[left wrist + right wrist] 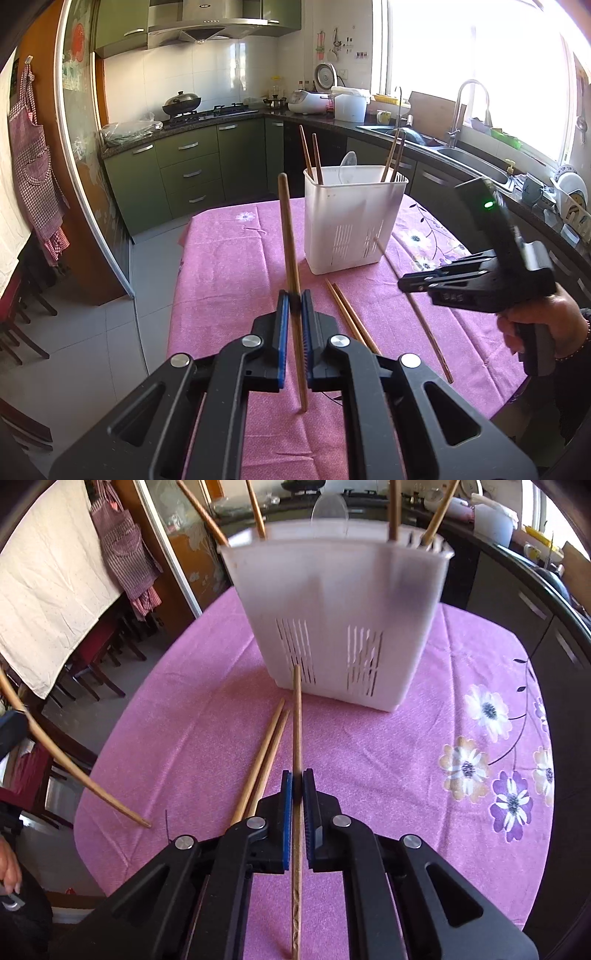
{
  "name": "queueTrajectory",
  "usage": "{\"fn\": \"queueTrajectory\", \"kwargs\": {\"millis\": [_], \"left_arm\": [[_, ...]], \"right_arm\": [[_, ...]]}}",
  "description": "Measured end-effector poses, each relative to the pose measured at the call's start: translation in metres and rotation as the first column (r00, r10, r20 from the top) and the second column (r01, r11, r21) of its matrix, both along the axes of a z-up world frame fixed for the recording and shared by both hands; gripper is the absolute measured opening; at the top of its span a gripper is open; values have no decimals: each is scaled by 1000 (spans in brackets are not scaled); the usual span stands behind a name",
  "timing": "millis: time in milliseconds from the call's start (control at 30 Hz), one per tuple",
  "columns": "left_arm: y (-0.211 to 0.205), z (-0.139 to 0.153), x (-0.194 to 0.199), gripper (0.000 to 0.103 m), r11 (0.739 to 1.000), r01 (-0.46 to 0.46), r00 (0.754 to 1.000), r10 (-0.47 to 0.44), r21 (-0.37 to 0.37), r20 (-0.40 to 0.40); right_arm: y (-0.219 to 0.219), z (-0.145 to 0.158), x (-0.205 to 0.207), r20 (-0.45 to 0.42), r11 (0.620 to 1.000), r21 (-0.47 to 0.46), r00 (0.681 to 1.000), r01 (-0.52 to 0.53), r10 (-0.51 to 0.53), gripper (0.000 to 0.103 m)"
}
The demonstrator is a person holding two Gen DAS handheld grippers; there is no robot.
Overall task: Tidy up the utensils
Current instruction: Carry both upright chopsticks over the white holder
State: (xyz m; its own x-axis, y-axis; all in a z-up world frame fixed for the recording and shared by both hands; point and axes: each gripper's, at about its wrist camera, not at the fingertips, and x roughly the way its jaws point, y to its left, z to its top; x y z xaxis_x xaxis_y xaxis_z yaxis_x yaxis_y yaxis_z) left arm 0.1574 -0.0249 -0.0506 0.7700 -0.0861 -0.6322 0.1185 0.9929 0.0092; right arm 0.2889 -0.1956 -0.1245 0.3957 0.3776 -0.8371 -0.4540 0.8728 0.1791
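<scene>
A white slotted utensil holder point(351, 221) point(332, 609) stands on the pink tablecloth point(229, 258) point(369, 757), with several chopsticks and a clear spoon upright inside. My left gripper point(294, 299) is shut on a wooden chopstick point(290, 236) that stands almost upright, its lower tip on the cloth. That same chopstick point(74, 771) shows at the left of the right wrist view. My right gripper point(297, 779) point(406, 284) is shut on another chopstick point(296, 720) that points at the holder's base. Two loose chopsticks point(351, 314) point(262, 760) lie side by side on the cloth between the grippers.
A person's hand point(535, 321) holds the right gripper's handle. Green cabinets, a counter with a sink point(469, 158) and a stove stand behind the table. Dark wooden chairs point(96, 664) stand off the table's left side. Floral print covers the cloth's right part point(480, 760).
</scene>
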Motion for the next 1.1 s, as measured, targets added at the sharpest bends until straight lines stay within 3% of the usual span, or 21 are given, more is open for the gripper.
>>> {"fn": "queueTrajectory", "kwargs": {"millis": [200, 400, 567, 1100], "left_arm": [[1, 0, -3, 7, 1000, -1, 1000, 1, 6, 1], [1, 1, -6, 7, 1000, -8, 1000, 8, 9, 4], [-2, 2, -10, 7, 1000, -6, 1000, 6, 12, 4], [4, 3, -8, 7, 1000, -7, 1000, 7, -4, -2]], "right_arm": [[-46, 48, -51, 174, 995, 91, 983, 40, -55, 7], [-86, 60, -101, 259, 987, 137, 958, 89, -122, 7], [-102, 65, -127, 290, 979, 167, 944, 113, -158, 7], [-95, 66, -124, 294, 978, 174, 942, 113, -161, 7]]}}
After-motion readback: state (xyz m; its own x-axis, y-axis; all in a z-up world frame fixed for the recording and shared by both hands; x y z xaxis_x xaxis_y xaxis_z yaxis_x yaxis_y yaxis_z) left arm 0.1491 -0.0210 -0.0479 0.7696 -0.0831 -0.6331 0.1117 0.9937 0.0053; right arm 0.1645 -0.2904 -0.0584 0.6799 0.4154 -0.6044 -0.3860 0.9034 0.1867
